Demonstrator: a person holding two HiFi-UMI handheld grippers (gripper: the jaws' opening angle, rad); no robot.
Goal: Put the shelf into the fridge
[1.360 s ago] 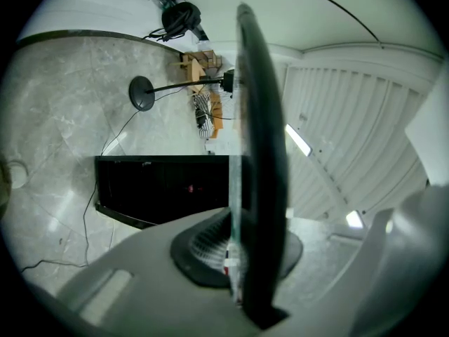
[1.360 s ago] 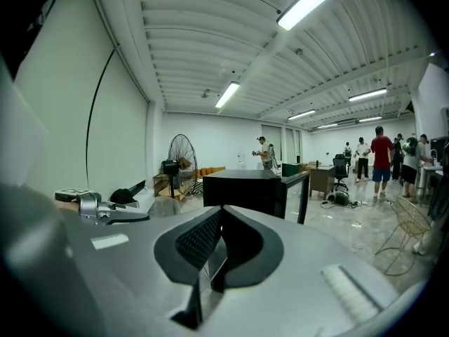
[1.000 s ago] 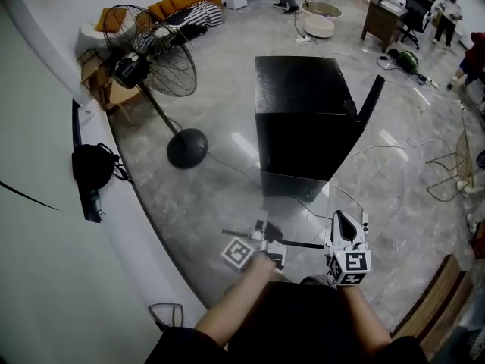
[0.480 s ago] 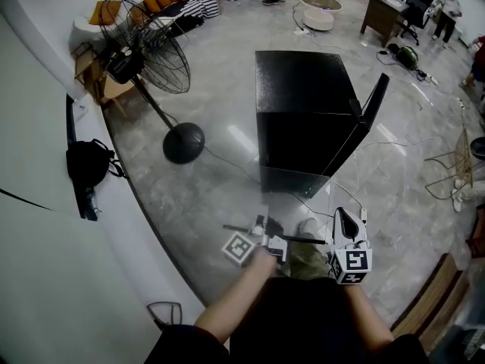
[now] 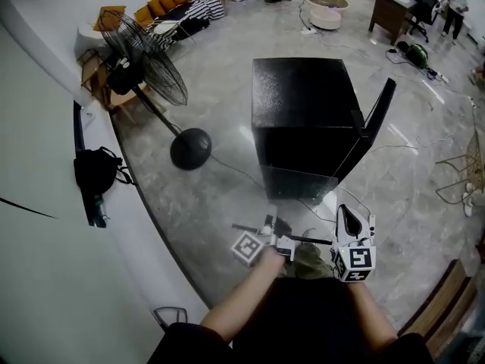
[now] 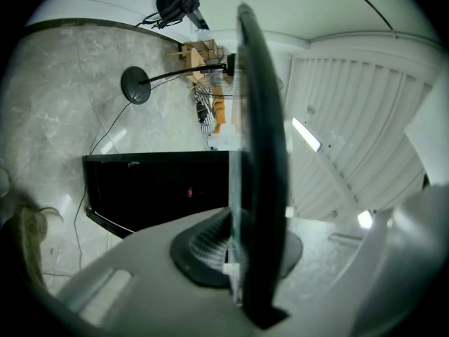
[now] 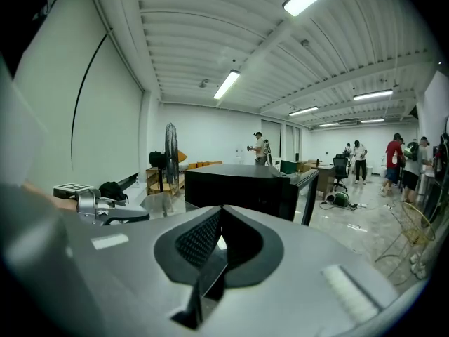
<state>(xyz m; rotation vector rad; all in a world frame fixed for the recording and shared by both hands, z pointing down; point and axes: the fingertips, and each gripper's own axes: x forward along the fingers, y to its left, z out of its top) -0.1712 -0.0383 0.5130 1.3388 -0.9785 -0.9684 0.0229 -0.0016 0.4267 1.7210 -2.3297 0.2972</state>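
My left gripper (image 5: 267,233) is clamped tight on the dark near rim of the glass shelf (image 5: 301,197), at its left end. My right gripper (image 5: 345,220) is closed on the same rim at the right. The shelf lies roughly level between them, still outside the black fridge (image 5: 303,112) just beyond, whose door (image 5: 377,116) stands open at right.

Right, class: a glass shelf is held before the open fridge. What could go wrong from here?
The shelf is held only at its near edge by the left hand-held gripper and the right hand-held gripper, so it might slip. Its far edge could strike the open door. The floor cable could trip the person.
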